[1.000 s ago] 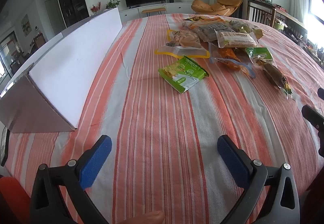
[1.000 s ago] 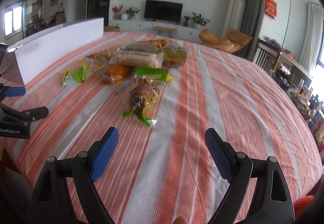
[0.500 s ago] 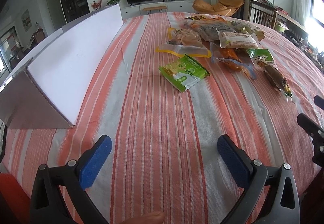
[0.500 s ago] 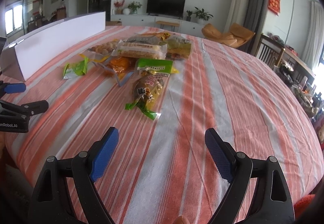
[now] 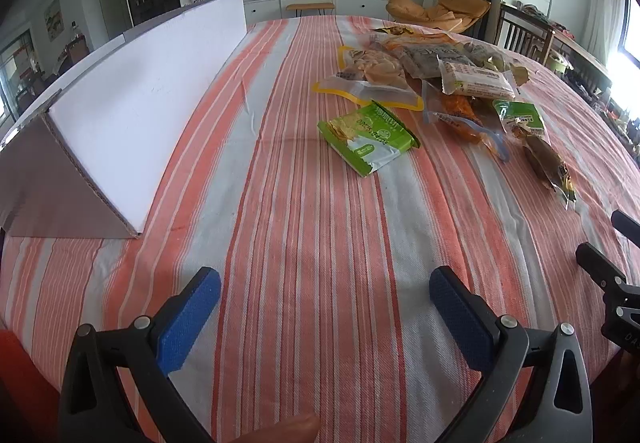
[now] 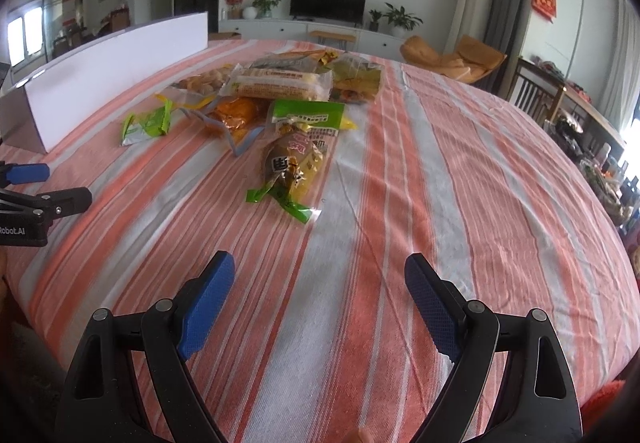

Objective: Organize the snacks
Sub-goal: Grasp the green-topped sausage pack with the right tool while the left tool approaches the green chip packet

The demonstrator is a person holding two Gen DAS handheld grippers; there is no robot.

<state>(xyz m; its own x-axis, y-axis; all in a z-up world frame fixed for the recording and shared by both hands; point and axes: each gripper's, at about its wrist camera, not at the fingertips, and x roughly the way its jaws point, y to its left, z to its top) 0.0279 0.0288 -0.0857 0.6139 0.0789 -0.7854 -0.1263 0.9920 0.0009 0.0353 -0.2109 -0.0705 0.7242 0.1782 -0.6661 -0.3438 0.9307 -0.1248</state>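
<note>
Both the left claw [image 5: 325, 309] and right claw [image 6: 320, 297] hover spread and empty over the striped tabletop [image 5: 304, 227]. The snack pile [image 6: 280, 95] lies beyond them, right of the white cardboard box [image 5: 132, 111]; nothing stands between.

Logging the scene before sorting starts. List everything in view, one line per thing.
Tablecloth: 1, orange and white stripes, covers the table.
Box: 1, white cardboard, left side of the table.
Green packet: 1, green and white, apart from the pile, on its box side.
Snack pile: several overlapping bags, yellow, orange, clear, far centre.
Brown packet: 1, brown and yellow, nearest the right gripper.
TV: 1, black, back wall.
Left gripper: 1, blue pads, open, empty.
Right gripper: 1, blue pads, open, empty.
</note>
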